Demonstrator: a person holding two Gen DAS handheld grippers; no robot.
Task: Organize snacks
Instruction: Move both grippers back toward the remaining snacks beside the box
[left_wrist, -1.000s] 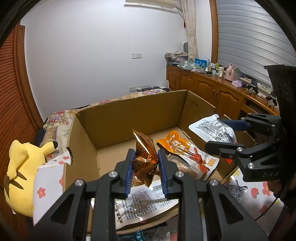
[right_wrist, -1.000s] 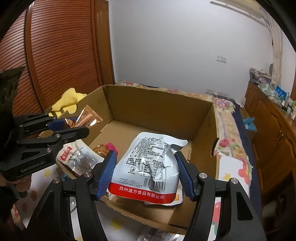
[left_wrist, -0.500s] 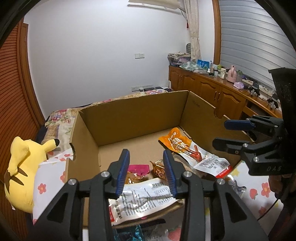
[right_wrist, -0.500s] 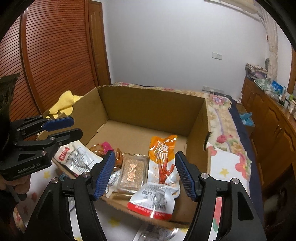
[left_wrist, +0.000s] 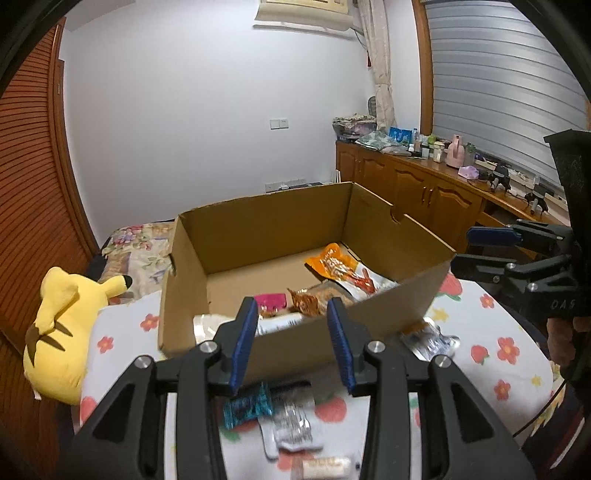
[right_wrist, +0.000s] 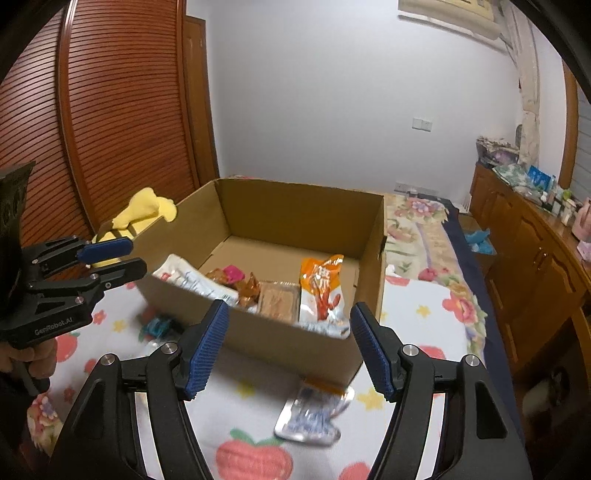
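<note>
A cardboard box is set on a bed covered with a flower-and-fruit printed sheet; snack packets are seen inside the box, and further packets are scattered on the sheet before it. Both the left gripper and the right gripper are held spread and empty. A slatted wooden wardrobe, a white wall and a cluttered wooden sideboard are shown around the bed.

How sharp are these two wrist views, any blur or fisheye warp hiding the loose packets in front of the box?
Left wrist: packets by the fingers are motion-smeared, labels unreadable; cardboard box fairly sharp. Right wrist: silver packet blurred, room edges bowed, corners black. Light dim, no glare.
</note>
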